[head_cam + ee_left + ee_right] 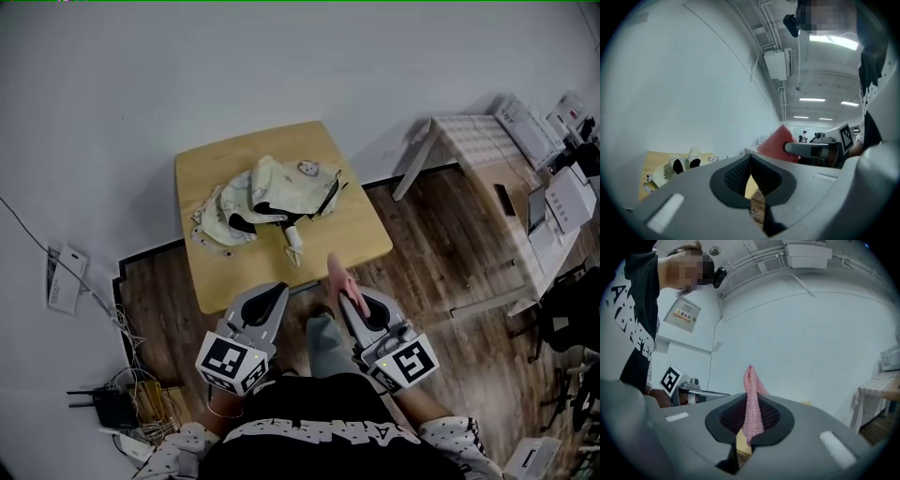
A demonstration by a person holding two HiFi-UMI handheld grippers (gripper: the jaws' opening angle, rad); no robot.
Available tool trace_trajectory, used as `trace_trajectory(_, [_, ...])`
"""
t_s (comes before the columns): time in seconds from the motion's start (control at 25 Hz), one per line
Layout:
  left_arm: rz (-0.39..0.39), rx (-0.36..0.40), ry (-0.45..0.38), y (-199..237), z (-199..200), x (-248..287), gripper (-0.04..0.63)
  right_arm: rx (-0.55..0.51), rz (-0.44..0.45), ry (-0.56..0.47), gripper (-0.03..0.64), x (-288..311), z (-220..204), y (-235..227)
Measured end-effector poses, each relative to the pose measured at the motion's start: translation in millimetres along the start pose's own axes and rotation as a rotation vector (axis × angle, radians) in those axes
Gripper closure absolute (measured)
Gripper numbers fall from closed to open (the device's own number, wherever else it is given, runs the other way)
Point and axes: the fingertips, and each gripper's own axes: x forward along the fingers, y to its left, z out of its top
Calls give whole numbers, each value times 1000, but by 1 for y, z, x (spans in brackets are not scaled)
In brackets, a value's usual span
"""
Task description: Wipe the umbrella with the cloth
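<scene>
A crumpled cream umbrella (267, 202) with small prints lies on the little wooden table (352, 234), its white handle (292, 244) pointing toward me. My right gripper (345, 286) hovers at the table's near edge, shut on a pink cloth (334, 272). The cloth (752, 399) stands up between the right gripper's (751, 414) jaws. My left gripper (275, 292) is beside it, shut with nothing in it. In the left gripper view the left gripper (750, 171) points past the umbrella (670, 168), which lies at the left, and the pink cloth (777, 143) shows at the right.
A white wall rises behind the table. A router with tangled cables (117, 405) sits on the floor at the lower left. To the right stand a white desk with a checked cloth (473, 141) and shelves with white boxes (562, 197). Wooden floor surrounds the table.
</scene>
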Motion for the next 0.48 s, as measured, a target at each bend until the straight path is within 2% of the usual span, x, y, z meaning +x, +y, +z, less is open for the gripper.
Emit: trace_trajectory(0.48, [198,33,-5,64,22,63,593,-9,152,12,586,79,2,-82])
